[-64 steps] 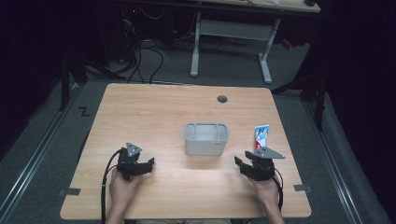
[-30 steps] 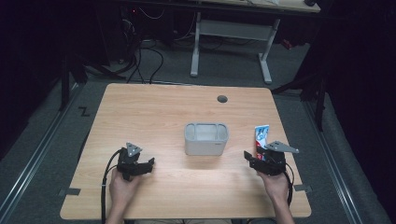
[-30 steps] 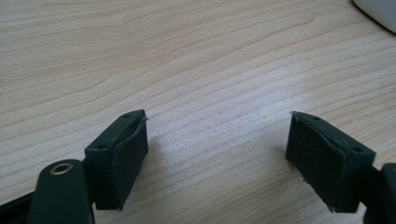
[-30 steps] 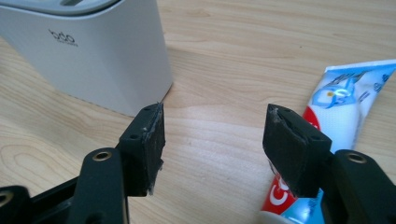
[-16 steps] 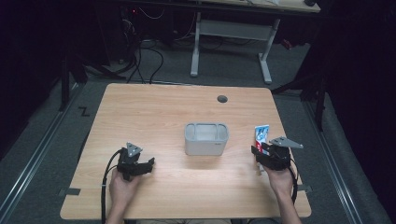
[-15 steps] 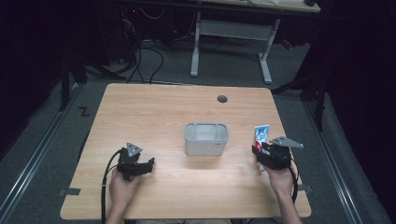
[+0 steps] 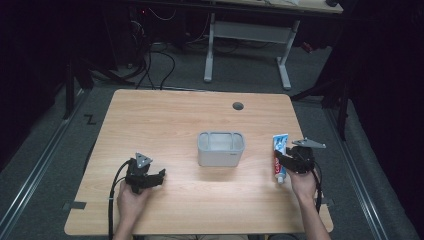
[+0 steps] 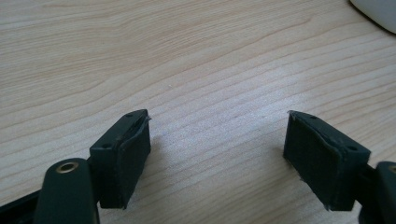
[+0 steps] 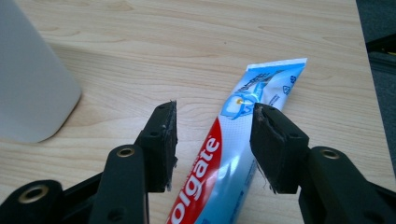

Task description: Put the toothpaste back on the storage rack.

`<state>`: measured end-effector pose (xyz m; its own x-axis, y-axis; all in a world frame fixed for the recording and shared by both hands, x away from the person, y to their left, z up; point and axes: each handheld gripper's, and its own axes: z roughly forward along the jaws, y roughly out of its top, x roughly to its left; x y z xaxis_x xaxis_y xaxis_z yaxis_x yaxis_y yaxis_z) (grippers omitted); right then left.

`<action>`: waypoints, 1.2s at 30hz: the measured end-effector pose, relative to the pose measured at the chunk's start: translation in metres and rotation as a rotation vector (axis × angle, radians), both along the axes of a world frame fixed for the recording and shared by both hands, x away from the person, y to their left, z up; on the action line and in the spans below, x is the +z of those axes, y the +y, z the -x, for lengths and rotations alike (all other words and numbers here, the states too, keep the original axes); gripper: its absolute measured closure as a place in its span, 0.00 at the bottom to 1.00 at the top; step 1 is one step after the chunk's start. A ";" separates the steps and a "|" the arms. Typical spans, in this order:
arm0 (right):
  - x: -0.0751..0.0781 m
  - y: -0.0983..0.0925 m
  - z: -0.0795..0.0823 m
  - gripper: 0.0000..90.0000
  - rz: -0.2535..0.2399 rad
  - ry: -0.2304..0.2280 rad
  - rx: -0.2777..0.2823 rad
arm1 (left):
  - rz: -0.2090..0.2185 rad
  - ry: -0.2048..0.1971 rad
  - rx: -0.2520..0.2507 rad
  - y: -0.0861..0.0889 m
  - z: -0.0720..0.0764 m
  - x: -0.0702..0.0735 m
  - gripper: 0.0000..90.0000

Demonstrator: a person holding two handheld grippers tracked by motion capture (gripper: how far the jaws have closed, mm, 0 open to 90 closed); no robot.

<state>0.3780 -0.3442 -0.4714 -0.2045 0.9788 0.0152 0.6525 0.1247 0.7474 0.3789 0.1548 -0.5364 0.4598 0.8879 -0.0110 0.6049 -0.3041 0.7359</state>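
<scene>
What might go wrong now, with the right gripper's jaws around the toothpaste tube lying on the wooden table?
1. The right gripper straddles the red, white and blue toothpaste tube, but its left pad looks clear of it, so the soft tube may twist as the jaws close.
2. The tube lies near the edge of the light wooden table; a nudge might push it off.
3. The grey plastic bin stands close; a swing may bump it.
</scene>
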 end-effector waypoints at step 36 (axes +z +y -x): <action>-0.016 -0.006 -0.067 0.49 0.052 0.254 -0.084 | 0.001 0.000 0.000 0.000 0.000 0.000 0.26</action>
